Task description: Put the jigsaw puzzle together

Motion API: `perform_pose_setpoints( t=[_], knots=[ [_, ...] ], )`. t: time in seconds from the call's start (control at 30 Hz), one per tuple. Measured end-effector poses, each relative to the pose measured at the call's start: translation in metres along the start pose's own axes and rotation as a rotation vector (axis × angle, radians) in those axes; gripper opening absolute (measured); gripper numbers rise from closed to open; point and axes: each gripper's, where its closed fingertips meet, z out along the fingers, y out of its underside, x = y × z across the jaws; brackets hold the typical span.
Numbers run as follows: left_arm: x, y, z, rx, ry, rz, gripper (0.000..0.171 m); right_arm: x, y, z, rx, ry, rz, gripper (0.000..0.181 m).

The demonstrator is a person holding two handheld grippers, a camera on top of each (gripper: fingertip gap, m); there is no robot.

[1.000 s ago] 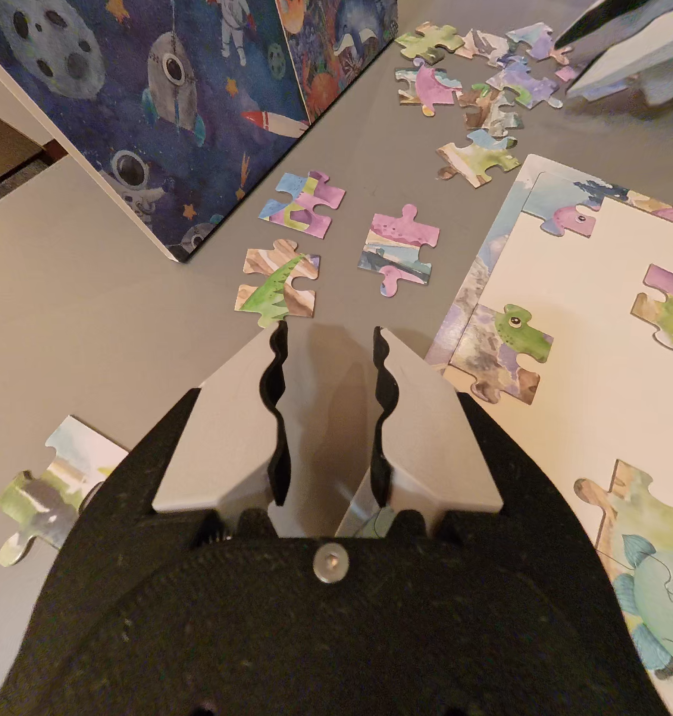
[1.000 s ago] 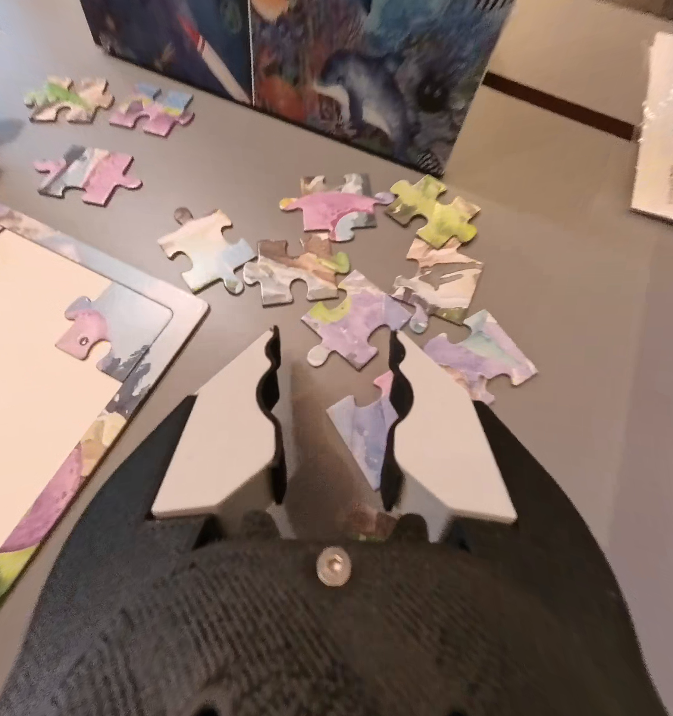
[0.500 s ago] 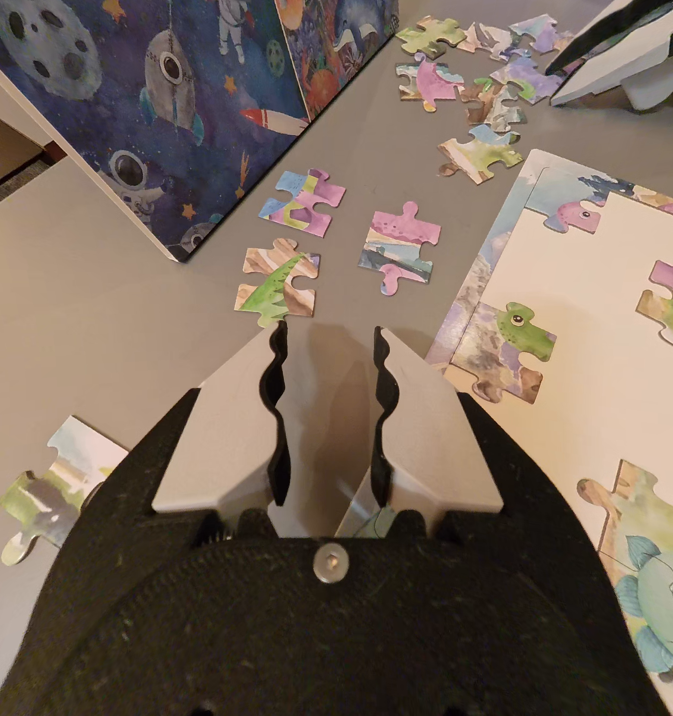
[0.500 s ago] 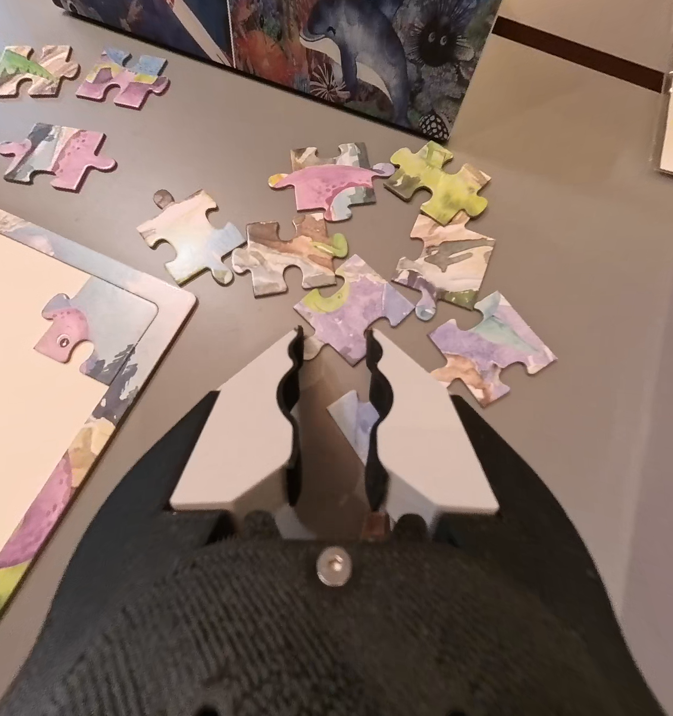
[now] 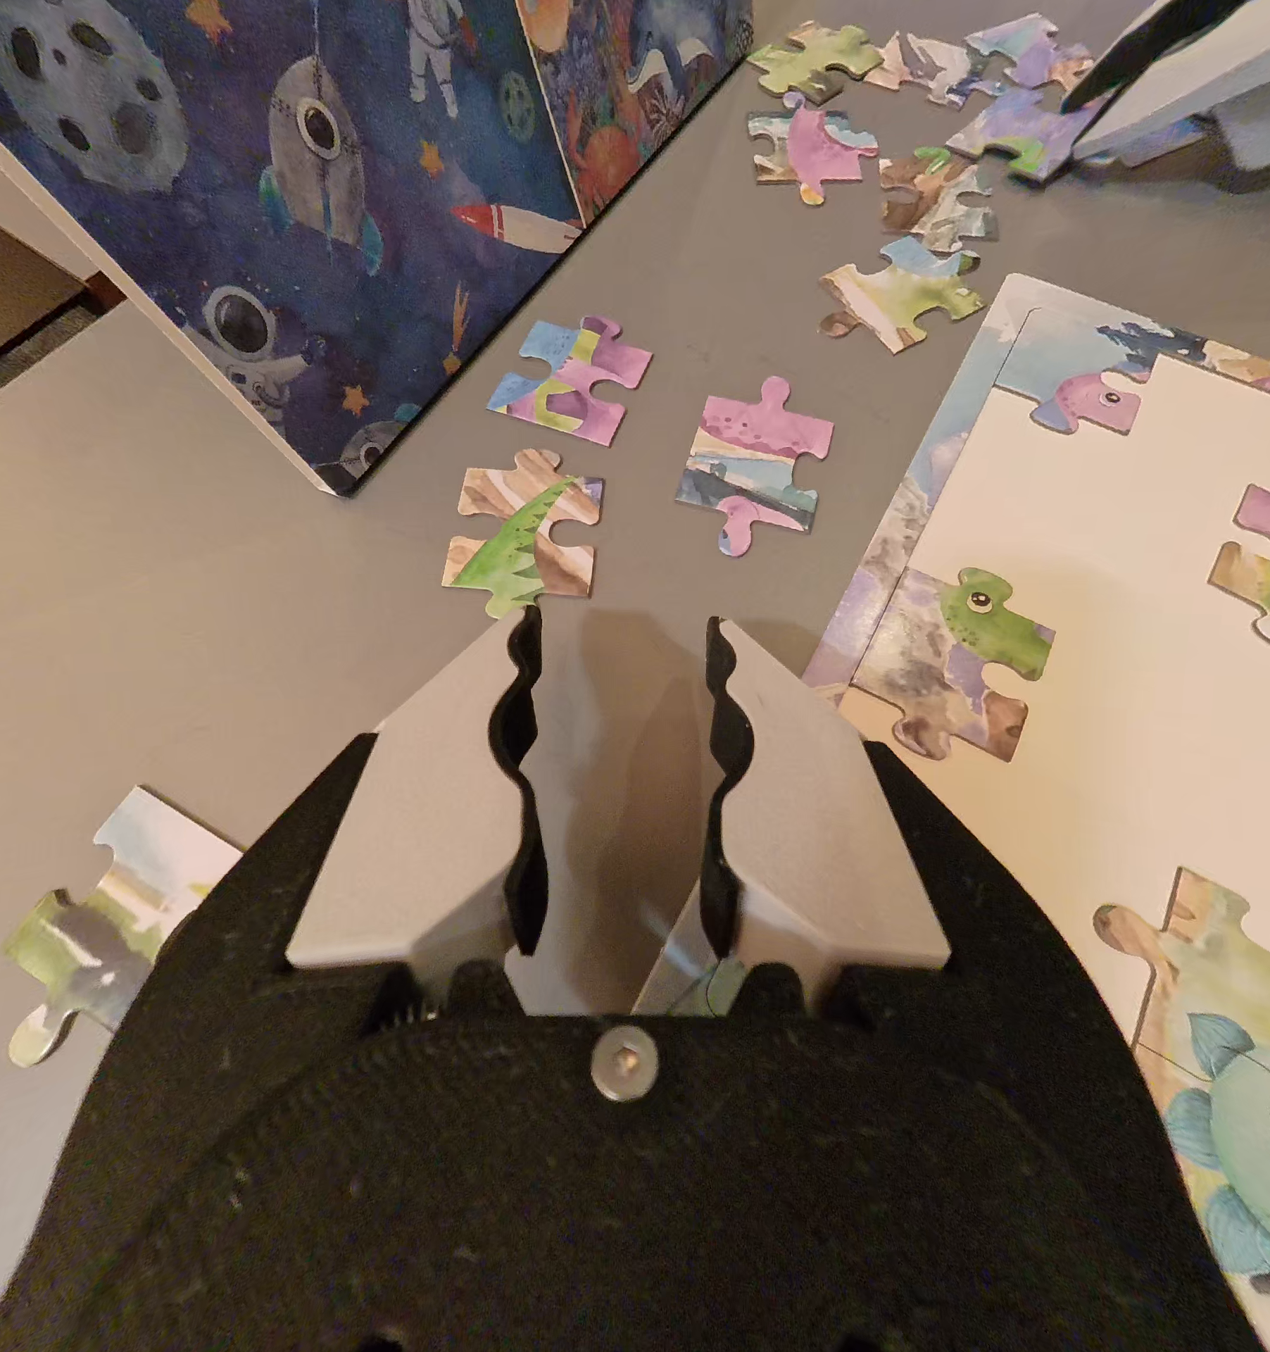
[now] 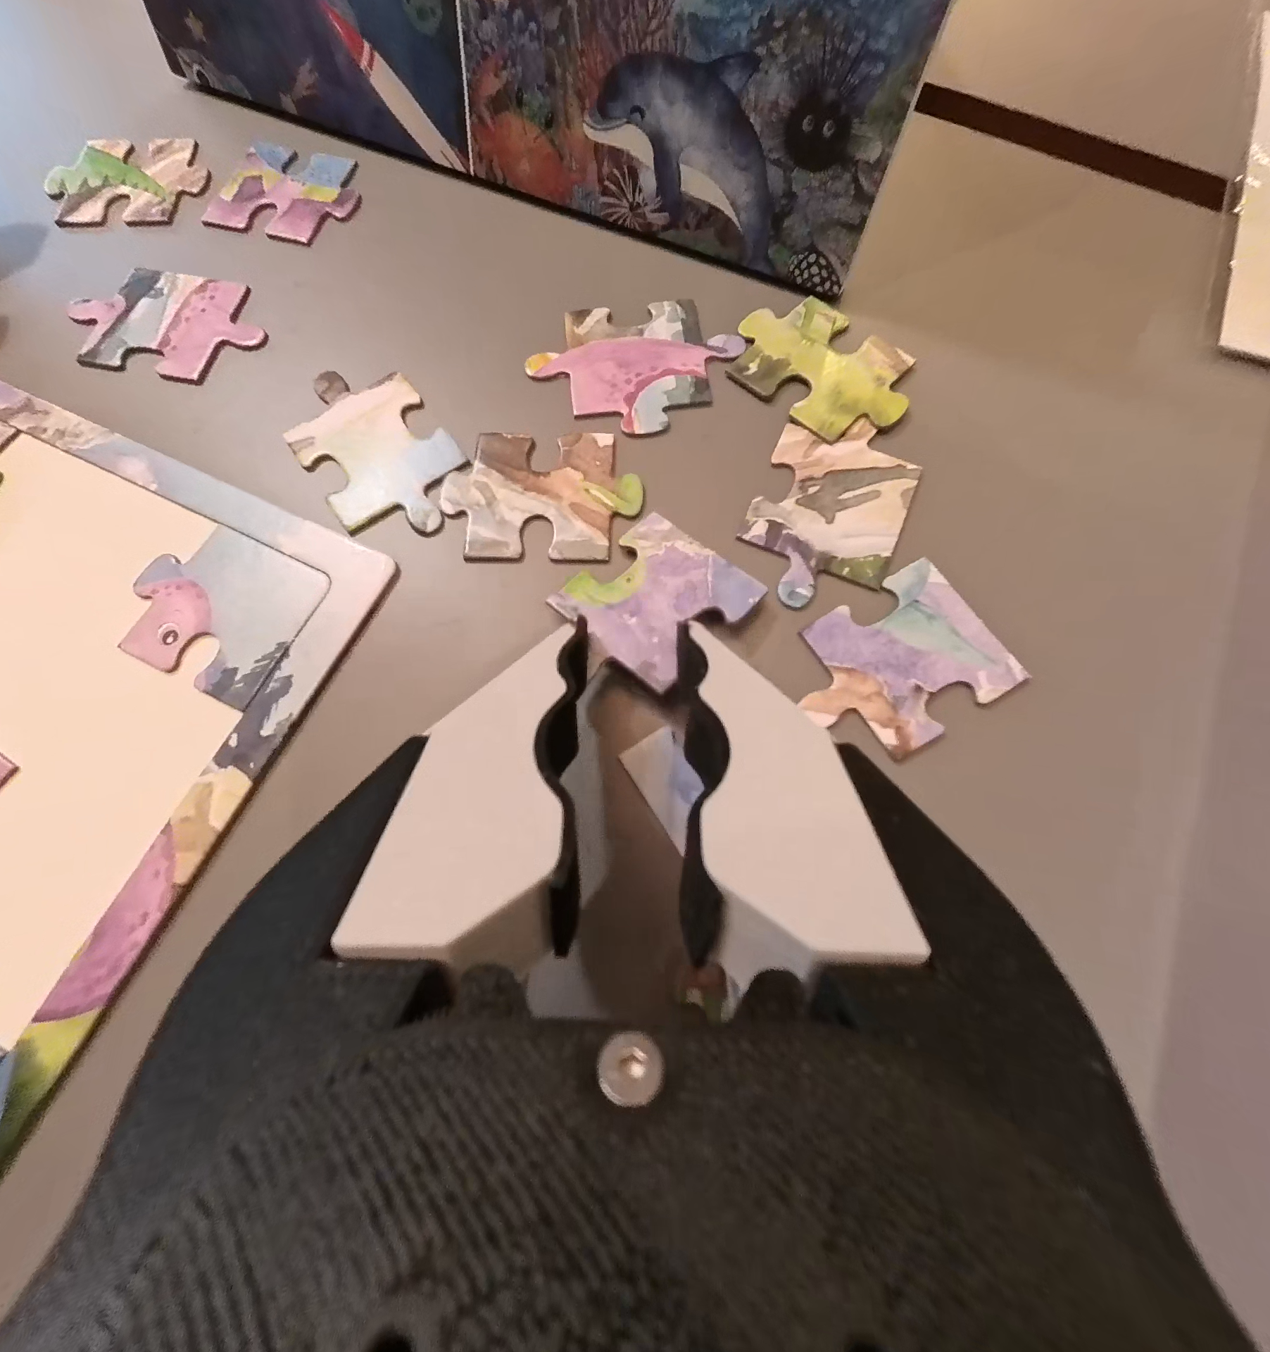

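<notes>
Right hand-held gripper (image 6: 632, 629) advanced, jaws narrowed onto purple piece (image 6: 661, 600) on tabletop (image 6: 1056, 453); grip looks made. Left hand-held gripper (image 5: 621, 622) unchanged: open, empty. Step: pick-up. Next: lift, carry to puzzle board (image 6: 354, 578).

surface: grey tabletop (image 5: 142, 585) | floor: brown, dark strip (image 6: 1071, 139) | light: dim, warm

The left claw (image 5: 621, 629) hangs tilted downward, its two wavy-edged fingers (image 5: 519, 768) parted with nothing between them. The right claw (image 6: 632, 644) is angled lower, fingers drawn close, their tips (image 6: 694, 662) pinching something thin.
</notes>
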Motion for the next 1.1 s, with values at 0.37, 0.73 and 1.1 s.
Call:
perform_pose_setpoints(
  t=[0.37, 0.73, 1.1],
  knots=[
    [0.0, 0.0, 0.0, 0.002, 0.001, -0.003, 0.043, -0.007, -0.009, 0.001, 0.044, -0.006, -0.043, 0.049],
    [0.0, 0.0, 0.0, -0.003, -0.003, 0.004, 0.043, -0.007, 0.007, 0.011, -0.045, -0.029, -0.048, 0.026],
    [0.0, 0.0, 0.001, -0.004, -0.008, 0.01, 0.043, -0.015, 0.003, 0.003, -0.051, -0.014, -0.136, 0.003]
  ],
)
